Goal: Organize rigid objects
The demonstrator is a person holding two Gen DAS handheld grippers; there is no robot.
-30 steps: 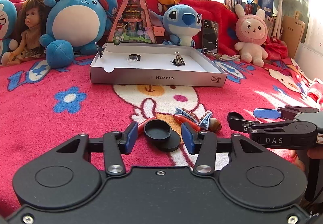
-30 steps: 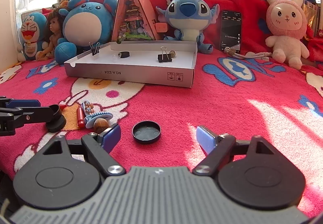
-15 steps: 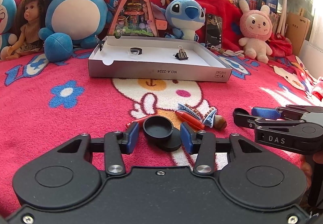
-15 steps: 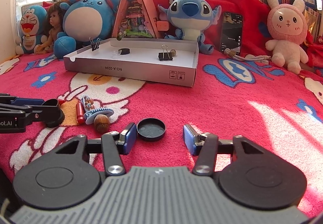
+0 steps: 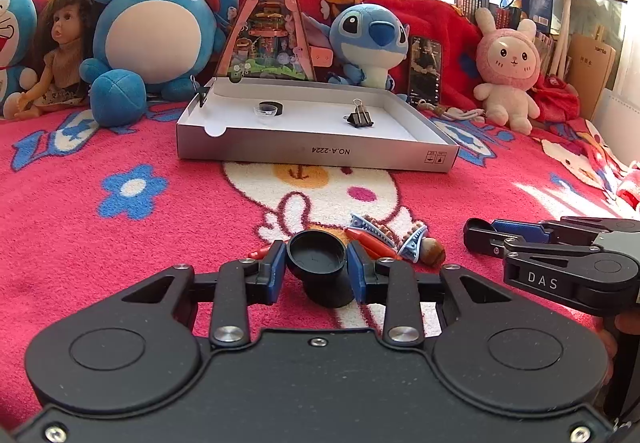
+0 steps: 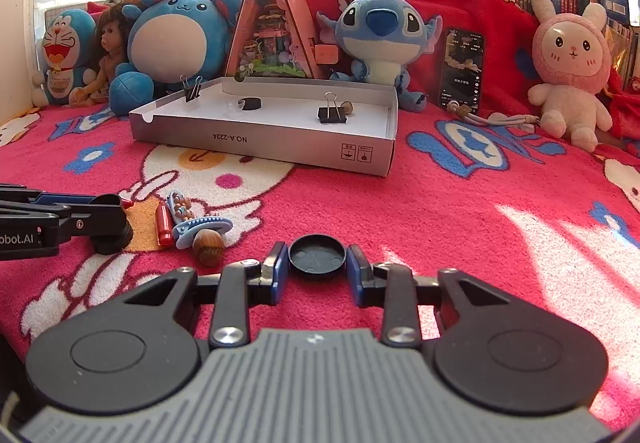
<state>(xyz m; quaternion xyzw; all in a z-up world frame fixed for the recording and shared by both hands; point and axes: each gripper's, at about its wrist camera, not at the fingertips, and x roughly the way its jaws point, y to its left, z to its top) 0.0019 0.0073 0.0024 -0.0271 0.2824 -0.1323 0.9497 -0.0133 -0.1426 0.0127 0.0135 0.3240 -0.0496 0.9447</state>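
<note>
My left gripper point(image 5: 316, 269) is shut on a black round cup-like piece point(image 5: 318, 263) standing on the red blanket. My right gripper point(image 6: 317, 267) is shut on a black round lid point(image 6: 317, 255) lying on the blanket. A red pen point(image 5: 370, 241), blue hair clips point(image 5: 372, 229) and a brown acorn-like piece point(image 5: 432, 255) lie just beyond the left gripper. The open grey cardboard tray point(image 5: 320, 153) stands farther back and holds a binder clip point(image 5: 359, 117), a black ring point(image 5: 274, 107) and a clear lens. The right gripper also shows in the left wrist view point(image 5: 480, 237).
Plush toys, a doll and a triangular toy house point(image 5: 272, 19) line the back behind the tray. A phone point(image 6: 462, 69) leans beside the Stitch plush point(image 6: 380, 31). A binder clip point(image 6: 192, 91) is clipped on the tray's left wall. A pink rabbit plush point(image 6: 568, 67) sits at right.
Both grippers have closed: the left onto the black cup-like piece, the right onto the black lid, after moving forward around them.
</note>
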